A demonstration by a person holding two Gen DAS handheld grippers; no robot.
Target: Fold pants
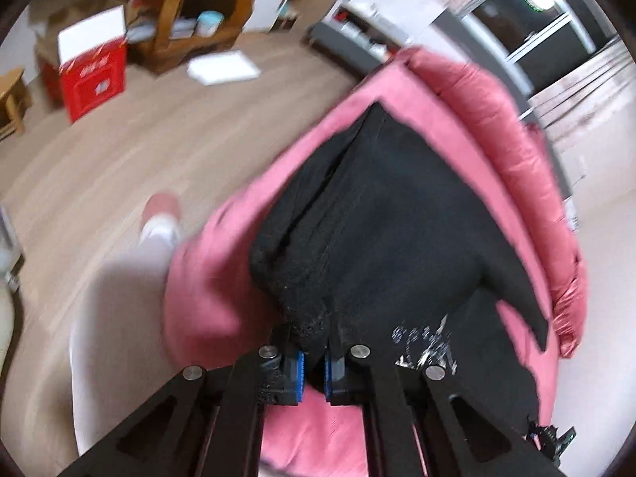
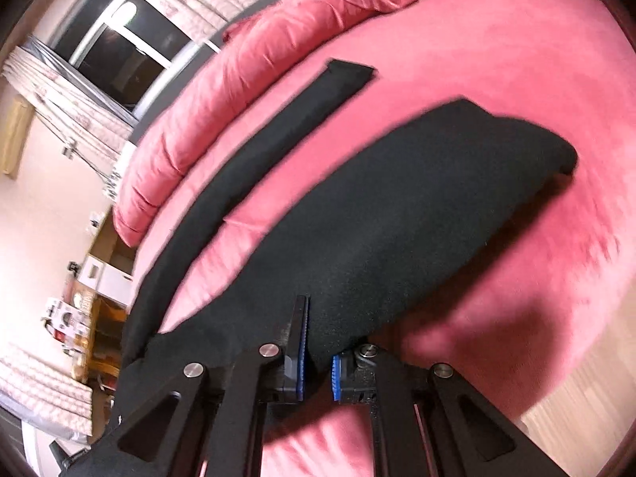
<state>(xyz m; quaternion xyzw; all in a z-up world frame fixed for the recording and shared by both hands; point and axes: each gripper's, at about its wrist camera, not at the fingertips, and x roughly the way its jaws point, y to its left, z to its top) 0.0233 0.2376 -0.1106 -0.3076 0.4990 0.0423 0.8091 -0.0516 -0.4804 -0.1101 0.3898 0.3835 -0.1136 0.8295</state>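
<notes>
both tongs, left (image 1: 314, 361) and right (image 2: 318, 361), pinch the black pants (image 2: 377, 214) hanging ahead.

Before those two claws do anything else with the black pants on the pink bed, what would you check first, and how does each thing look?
1. Left gripper has cloth: ok, a bunched part of the black pants sits pinched between its blue pads.
2. Right gripper has cloth: ok, pants fabric runs down between its fingers.
3. Legs lined up: not ok, in the right wrist view one leg lies apart from the other, with pink bed showing between them.
4. Fabric flat: not ok, the gripped end is crumpled.
5. Grip firmness: cannot tell, both views are blurred.
6. Room on the bed: ok, bare pink surface beyond the legs.
</notes>
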